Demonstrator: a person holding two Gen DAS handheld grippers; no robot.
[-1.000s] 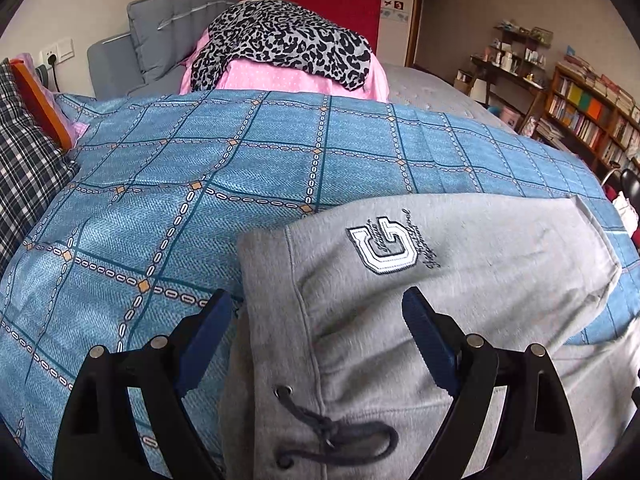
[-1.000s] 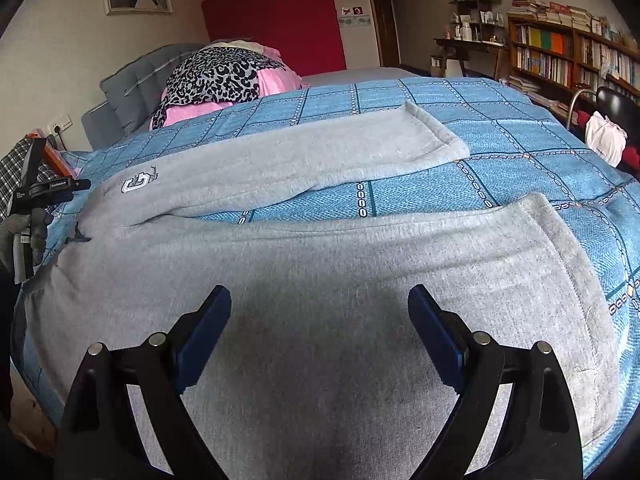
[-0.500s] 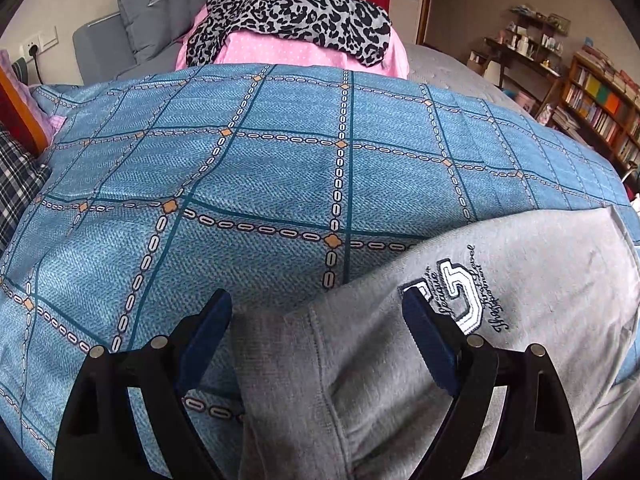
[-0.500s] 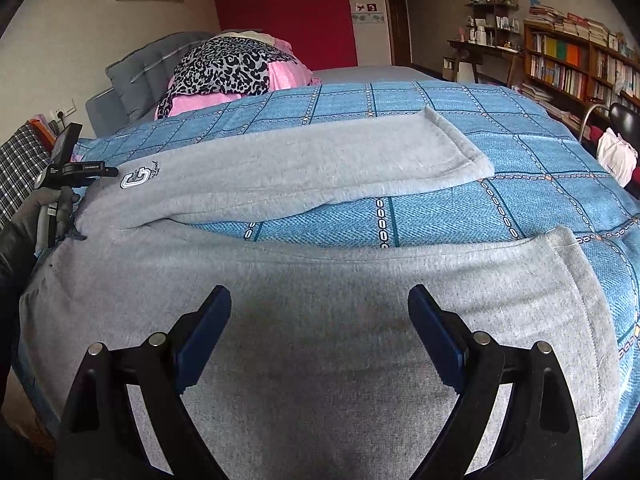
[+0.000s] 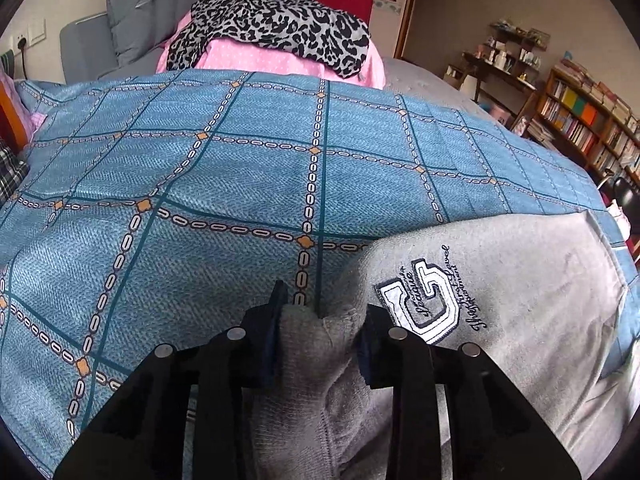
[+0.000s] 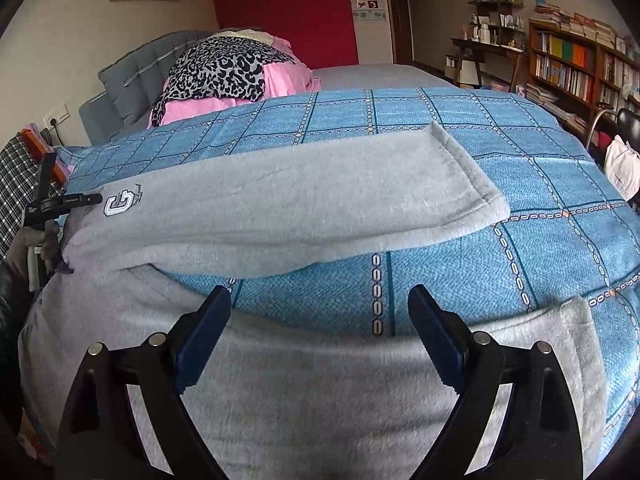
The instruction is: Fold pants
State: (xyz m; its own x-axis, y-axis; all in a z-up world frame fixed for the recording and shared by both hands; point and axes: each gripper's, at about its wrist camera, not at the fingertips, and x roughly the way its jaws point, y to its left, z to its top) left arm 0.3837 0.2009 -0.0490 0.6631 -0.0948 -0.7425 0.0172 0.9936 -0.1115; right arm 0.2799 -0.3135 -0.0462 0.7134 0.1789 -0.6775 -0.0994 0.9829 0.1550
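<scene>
Grey sweatpants (image 6: 280,200) lie spread on the bed with both legs running to the right; the far leg bears a white logo patch (image 5: 420,304). My left gripper (image 5: 322,312) is at the waistband's far corner, its jaws closing with a bunch of grey fabric pressed between the pads. The right wrist view shows the same gripper (image 6: 52,204) at the far left, held by a gloved hand (image 6: 36,240). My right gripper (image 6: 319,296) hovers open over the near leg (image 6: 320,392), its fingertips framing the strip of blue cover between the legs.
A blue patterned bedspread (image 5: 240,160) covers the bed. A leopard-print blanket on pink bedding (image 5: 272,20) is piled at the grey headboard. Bookshelves (image 6: 580,68) line the right wall. Plaid fabric (image 6: 16,184) lies at the left edge, and a white item (image 6: 620,164) sits at the right.
My left gripper slid along to the waistband's far corner and closed on it, bunching the fabric. My right gripper moved forward across the near leg toward its far edge, still open.
</scene>
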